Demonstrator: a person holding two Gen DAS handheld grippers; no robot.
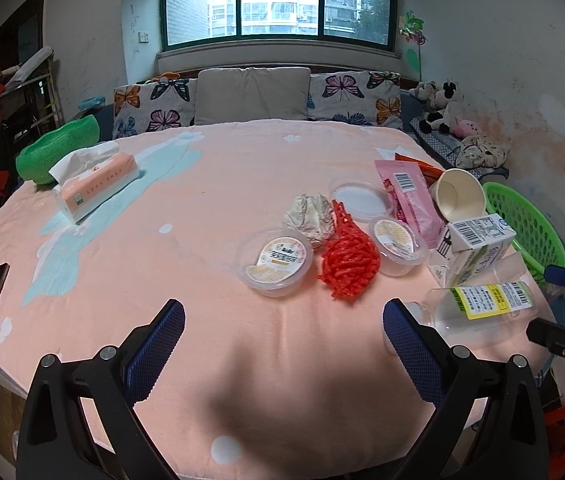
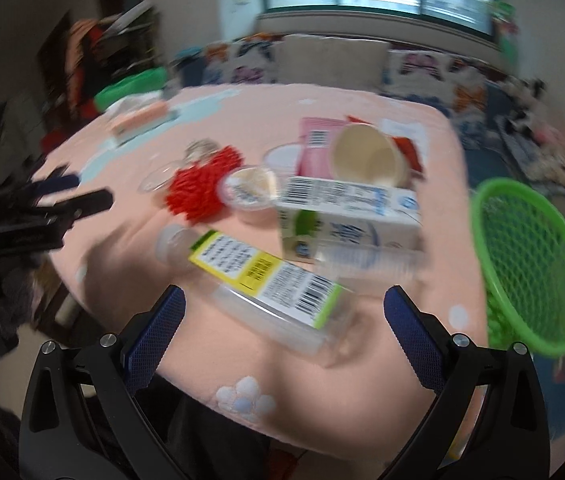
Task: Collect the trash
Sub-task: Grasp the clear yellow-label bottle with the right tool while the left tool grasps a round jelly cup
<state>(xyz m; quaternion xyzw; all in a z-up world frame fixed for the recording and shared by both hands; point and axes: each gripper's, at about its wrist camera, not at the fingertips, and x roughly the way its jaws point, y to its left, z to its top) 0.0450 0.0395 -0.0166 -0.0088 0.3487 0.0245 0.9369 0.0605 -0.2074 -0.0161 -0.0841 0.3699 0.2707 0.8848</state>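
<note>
The left gripper [image 1: 282,320] is held wide apart over a pink blanket [image 1: 202,200]; a clear bottle [image 1: 482,312] is seen lying beside its right finger.

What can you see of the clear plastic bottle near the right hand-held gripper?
The clear plastic bottle lies on its side on the pink cover, looks empty, white cap pointing left. Its label is yellow, white and green with a barcode. The milk carton sits just behind it. The right hand-held gripper is open around its base end, not gripping.
</note>
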